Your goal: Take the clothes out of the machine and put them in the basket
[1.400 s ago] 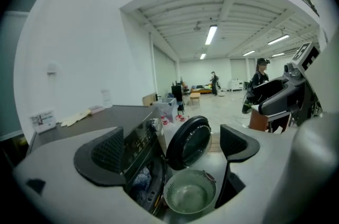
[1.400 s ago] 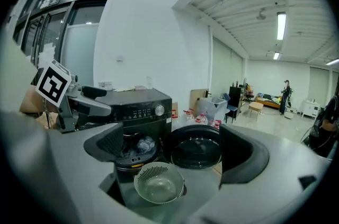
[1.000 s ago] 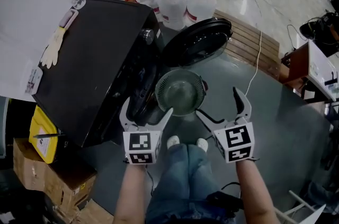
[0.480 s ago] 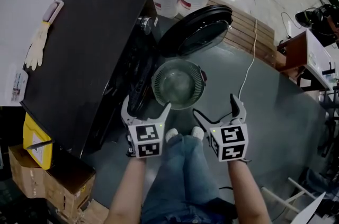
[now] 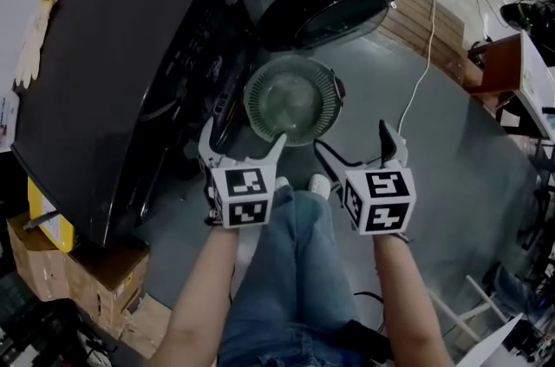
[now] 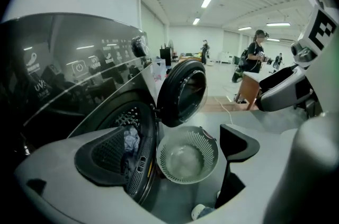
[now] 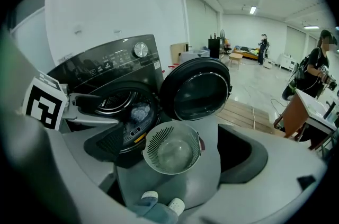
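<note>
The empty basket (image 5: 260, 93) sits on the floor (image 5: 451, 150) just beside the machine's (image 5: 113, 70) open mouth, probably to give a short carry for the clothes (image 6: 131, 138) lying inside. The left tool (image 5: 243, 135) and right tool (image 5: 350, 138) hover with jaws spread, holding nothing.

No word or number is coming through legibly. Pale symbols and small print are showing on the control panel (image 6: 79, 66) of the washing machine (image 5: 113, 53), too blurred to read. Black-and-white square markers are showing on the cubes of the left gripper (image 5: 244, 136) and the right gripper (image 5: 351, 138). A yellow label (image 5: 43, 218) beside the machine's lower left corner is also showing no legible print.
</note>
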The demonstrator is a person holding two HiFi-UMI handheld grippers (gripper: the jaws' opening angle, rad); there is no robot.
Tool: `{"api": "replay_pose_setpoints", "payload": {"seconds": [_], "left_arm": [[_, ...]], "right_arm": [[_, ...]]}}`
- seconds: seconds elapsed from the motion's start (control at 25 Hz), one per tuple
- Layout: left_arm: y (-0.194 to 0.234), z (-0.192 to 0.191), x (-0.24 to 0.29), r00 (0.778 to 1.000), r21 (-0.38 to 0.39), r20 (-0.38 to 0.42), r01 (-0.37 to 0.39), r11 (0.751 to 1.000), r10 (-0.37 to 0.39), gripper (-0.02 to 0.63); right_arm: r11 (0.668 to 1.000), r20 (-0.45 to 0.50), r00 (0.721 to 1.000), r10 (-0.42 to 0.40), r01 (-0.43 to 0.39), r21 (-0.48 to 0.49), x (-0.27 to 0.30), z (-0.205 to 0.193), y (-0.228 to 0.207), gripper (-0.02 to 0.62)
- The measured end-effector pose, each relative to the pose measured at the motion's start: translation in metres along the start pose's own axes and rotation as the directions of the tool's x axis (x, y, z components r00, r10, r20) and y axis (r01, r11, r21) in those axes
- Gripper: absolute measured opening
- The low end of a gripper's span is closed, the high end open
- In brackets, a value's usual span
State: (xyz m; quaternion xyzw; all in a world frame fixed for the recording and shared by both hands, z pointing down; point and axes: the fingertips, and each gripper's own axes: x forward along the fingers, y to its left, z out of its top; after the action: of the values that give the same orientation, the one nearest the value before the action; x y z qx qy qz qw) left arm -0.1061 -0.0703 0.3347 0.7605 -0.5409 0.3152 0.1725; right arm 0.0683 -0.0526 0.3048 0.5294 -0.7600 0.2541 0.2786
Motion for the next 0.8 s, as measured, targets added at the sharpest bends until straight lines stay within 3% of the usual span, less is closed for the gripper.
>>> {"api": "replay_pose_setpoints", "payload": {"seconds": [0.44,0.8], "left_arm": [[0.015,-0.069,0.065,0.997,-0.029,-0.039,-0.072,0.997,0.071,0.565],[0.029,-0.111,0.105,0.987,0.006,-0.066,-0.146,0.989,0.146,0.565]], "right_arm": [[0.995,-0.086,0.992,0.090,-0.094,-0.044,0.090,-0.073,0.000,0.549],[0.986,-0.104,0.984,0.147,-0.154,-0.061,0.150,-0.112,0.016,0.549]]}}
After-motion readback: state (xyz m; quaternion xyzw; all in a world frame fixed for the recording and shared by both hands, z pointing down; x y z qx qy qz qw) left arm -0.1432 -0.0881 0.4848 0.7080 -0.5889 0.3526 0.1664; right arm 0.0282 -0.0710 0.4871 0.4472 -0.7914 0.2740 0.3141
